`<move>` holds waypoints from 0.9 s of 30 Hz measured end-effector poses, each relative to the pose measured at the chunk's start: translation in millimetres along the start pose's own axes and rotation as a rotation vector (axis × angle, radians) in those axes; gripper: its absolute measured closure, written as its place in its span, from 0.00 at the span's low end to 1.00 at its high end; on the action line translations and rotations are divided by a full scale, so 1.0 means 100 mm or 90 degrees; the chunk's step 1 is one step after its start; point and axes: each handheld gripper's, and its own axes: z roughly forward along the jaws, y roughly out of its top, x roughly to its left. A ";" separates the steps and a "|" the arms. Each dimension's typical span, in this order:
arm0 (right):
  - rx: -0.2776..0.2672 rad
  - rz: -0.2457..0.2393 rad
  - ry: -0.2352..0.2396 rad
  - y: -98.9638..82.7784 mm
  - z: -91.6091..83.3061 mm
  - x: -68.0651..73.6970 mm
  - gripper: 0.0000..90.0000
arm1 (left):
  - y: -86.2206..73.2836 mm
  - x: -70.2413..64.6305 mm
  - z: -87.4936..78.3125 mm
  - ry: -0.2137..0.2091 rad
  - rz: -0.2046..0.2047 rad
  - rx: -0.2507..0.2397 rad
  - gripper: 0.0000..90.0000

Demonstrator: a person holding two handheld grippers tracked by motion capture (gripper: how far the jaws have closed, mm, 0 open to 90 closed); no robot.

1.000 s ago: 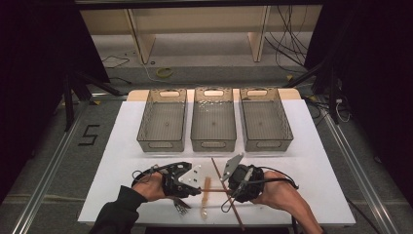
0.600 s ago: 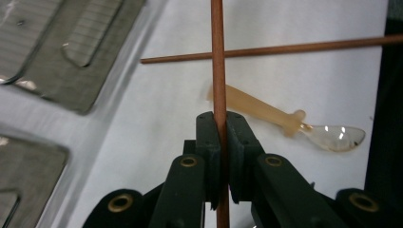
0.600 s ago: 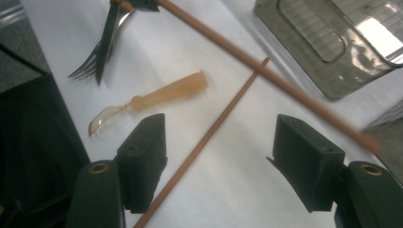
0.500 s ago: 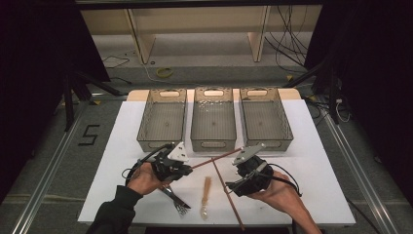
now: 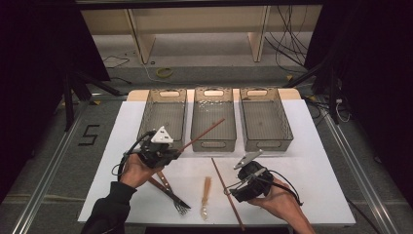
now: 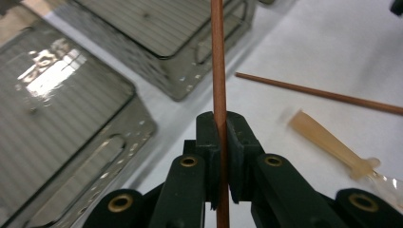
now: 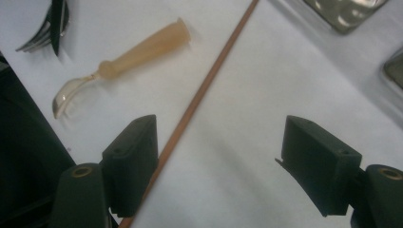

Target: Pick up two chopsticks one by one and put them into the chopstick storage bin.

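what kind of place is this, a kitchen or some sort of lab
Most likely a lab or recording workspace, not a kitchen: a white table on a bare floor, loose cables behind it, dark curtains at both sides, and a number five taped to the floor.

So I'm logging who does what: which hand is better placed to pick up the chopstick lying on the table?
Right. The right gripper hangs open just above the lying chopstick; the left gripper is shut on the other chopstick.
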 end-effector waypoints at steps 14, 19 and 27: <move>0.024 0.009 0.000 -0.11 0.13 0.02 0.32 | 0.04 0.45 -0.07 0.053 -0.064 -0.019 0.94; 0.021 0.011 -0.001 -0.14 0.12 0.01 0.31 | 0.07 0.65 -0.08 0.081 -0.093 -0.019 0.94; 0.022 0.015 0.000 -0.16 0.12 0.01 0.31 | 0.08 0.95 -0.06 0.104 -0.144 -0.021 0.94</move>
